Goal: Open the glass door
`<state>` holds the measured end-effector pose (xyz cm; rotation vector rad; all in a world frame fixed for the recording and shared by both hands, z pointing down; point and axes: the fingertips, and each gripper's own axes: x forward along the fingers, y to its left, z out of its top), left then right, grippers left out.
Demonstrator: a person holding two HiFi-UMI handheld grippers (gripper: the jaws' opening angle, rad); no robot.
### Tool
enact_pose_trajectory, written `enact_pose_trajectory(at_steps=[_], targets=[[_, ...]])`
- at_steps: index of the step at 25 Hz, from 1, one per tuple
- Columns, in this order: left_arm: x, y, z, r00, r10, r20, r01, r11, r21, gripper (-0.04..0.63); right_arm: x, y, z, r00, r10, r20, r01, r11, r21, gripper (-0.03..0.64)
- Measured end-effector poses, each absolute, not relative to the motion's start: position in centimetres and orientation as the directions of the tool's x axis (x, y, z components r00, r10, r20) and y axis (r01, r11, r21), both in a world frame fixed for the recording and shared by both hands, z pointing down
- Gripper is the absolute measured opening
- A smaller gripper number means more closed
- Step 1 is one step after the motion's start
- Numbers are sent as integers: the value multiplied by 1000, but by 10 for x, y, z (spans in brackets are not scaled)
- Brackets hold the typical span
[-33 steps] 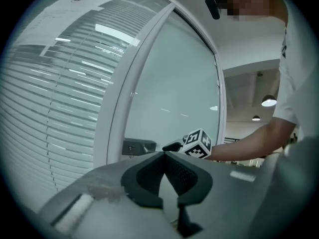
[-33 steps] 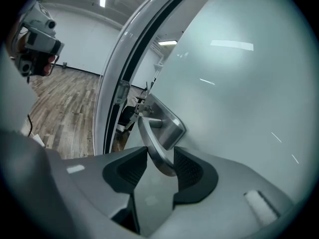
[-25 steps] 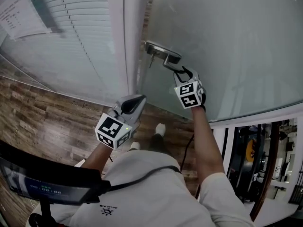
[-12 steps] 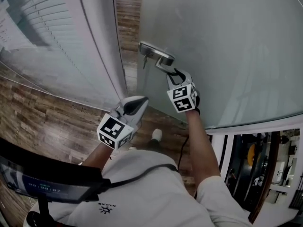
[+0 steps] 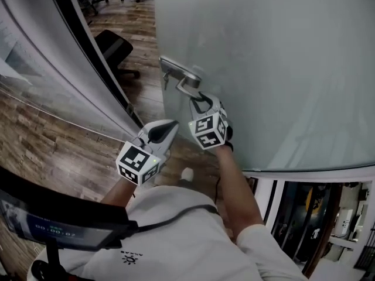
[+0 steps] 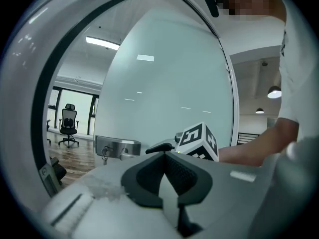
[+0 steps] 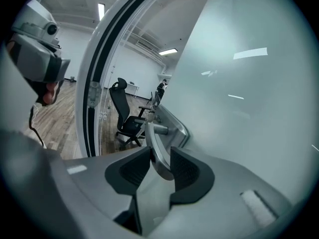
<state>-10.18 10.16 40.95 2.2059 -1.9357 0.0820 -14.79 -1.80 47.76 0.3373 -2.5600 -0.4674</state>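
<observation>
Pinch on the lever handle (image 5: 186, 88) by the right gripper (image 5: 199, 100), jaws lately closing in with the metal bar between them, judged a hold for hauling the glass door (image 5: 281, 57) round on its hinges. Left gripper (image 5: 169, 126) pressed together on nothing, hanging low just beside the right, seemingly to keep out of the swing. Door standing ajar off the dark frame (image 5: 73, 13), lock plate (image 5: 176, 70) at its free edge, office chair (image 5: 114, 44) and wood floor (image 5: 41, 139) showing through the gap, only the person's own shoe (image 5: 187, 173) near the door's foot as a likely hindrance.
</observation>
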Motion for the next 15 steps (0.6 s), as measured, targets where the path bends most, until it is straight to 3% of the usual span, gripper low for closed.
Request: enact_pose_trajectory(at_steps=[15], targets=[[-97, 57, 419, 20, -978, 206, -996, -2, 86, 5, -171, -61, 475, -881, -260, 395, -133, 938, 319, 109]])
